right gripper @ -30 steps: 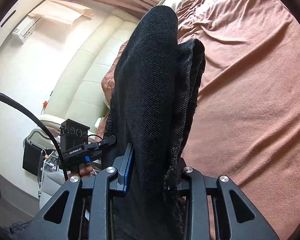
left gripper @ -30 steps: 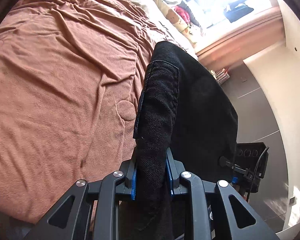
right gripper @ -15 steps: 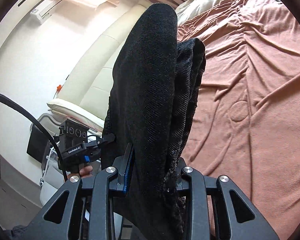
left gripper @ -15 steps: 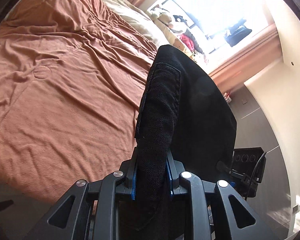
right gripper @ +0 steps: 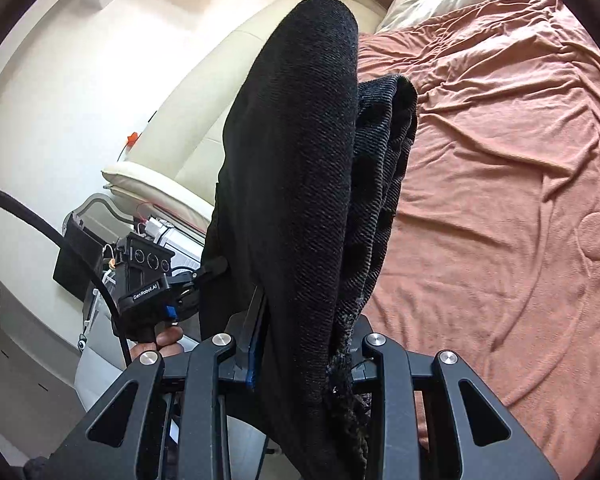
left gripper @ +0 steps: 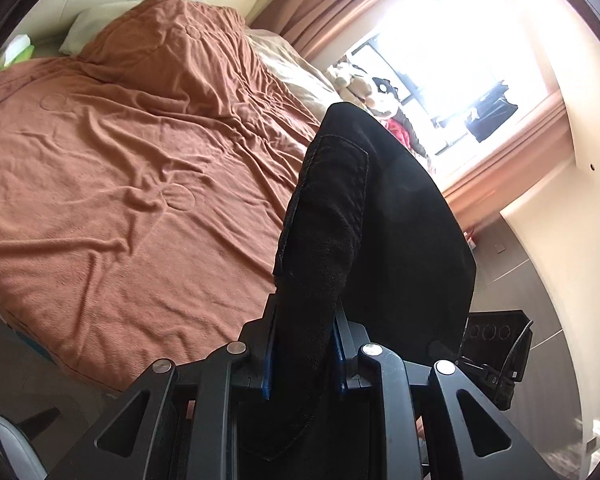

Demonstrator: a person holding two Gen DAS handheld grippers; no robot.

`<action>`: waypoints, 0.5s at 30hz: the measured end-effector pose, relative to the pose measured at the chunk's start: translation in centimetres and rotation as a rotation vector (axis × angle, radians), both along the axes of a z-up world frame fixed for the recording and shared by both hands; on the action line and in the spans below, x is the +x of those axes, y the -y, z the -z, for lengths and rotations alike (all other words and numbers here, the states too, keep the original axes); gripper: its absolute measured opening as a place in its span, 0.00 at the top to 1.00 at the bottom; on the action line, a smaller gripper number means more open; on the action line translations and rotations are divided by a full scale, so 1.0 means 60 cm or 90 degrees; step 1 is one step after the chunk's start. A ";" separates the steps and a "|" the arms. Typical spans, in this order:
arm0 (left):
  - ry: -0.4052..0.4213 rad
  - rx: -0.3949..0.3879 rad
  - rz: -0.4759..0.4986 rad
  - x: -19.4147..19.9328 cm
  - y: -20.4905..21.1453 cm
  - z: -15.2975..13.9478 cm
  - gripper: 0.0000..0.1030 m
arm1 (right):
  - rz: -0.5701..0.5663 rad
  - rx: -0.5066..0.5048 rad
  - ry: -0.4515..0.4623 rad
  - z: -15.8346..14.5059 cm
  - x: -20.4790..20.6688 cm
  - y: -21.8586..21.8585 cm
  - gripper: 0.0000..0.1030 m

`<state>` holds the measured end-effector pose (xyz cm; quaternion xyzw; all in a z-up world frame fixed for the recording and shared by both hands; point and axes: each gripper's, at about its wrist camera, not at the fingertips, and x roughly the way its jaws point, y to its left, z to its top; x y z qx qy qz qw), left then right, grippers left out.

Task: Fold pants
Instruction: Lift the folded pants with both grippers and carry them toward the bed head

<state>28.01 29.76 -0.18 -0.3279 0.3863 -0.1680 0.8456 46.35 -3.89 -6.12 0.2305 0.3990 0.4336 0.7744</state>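
The bed (left gripper: 100, 208), under a rumpled rust-brown cover, fills the left half of the left wrist view and the right half of the right wrist view; it looks like the broad flat surface meant to receive the garment, which would explain why both tools face it. The black pants (left gripper: 380, 220) hang clear of it, a dark mass rising from the bottom centre of each frame toward the middle, bunched in several layers so the bulk can be carried in one piece. In the right wrist view the pants (right gripper: 300, 160) show a smooth outer fold and a frayed hem edge beside it at lower centre. The left gripper (left gripper: 304, 356) is clamped narrowly on a thick seamed band of the cloth, and the right gripper (right gripper: 300, 360) pinches the stacked folds just as narrowly; two separate holds probably keep the cloth spread between them. At lower left of the right wrist view, a person's fingers (right gripper: 168, 338) grasp the other tool's handle.
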 end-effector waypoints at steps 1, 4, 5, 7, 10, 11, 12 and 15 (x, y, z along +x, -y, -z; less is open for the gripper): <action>0.001 0.000 -0.006 -0.001 -0.014 0.000 0.78 | -0.005 -0.002 0.001 0.002 0.005 -0.015 0.74; 0.003 0.002 -0.027 0.005 -0.059 0.003 0.78 | -0.019 -0.009 0.003 0.004 0.026 -0.065 0.74; 0.003 0.002 -0.033 0.008 -0.069 0.004 0.78 | -0.023 -0.012 0.005 0.005 0.033 -0.083 0.74; 0.005 0.005 -0.046 0.010 -0.097 0.003 0.78 | -0.032 -0.015 0.005 0.008 0.042 -0.115 0.74; 0.005 0.013 -0.064 0.019 -0.141 -0.001 0.78 | -0.046 -0.019 0.006 0.011 0.064 -0.166 0.74; 0.004 0.016 -0.070 0.023 -0.155 -0.001 0.78 | -0.050 -0.019 0.005 0.013 0.073 -0.183 0.74; 0.003 0.020 -0.075 0.027 -0.169 -0.001 0.78 | -0.054 -0.019 0.005 0.014 0.082 -0.200 0.74; 0.003 0.034 -0.091 0.038 -0.211 -0.006 0.78 | -0.072 -0.022 0.008 0.019 0.105 -0.255 0.74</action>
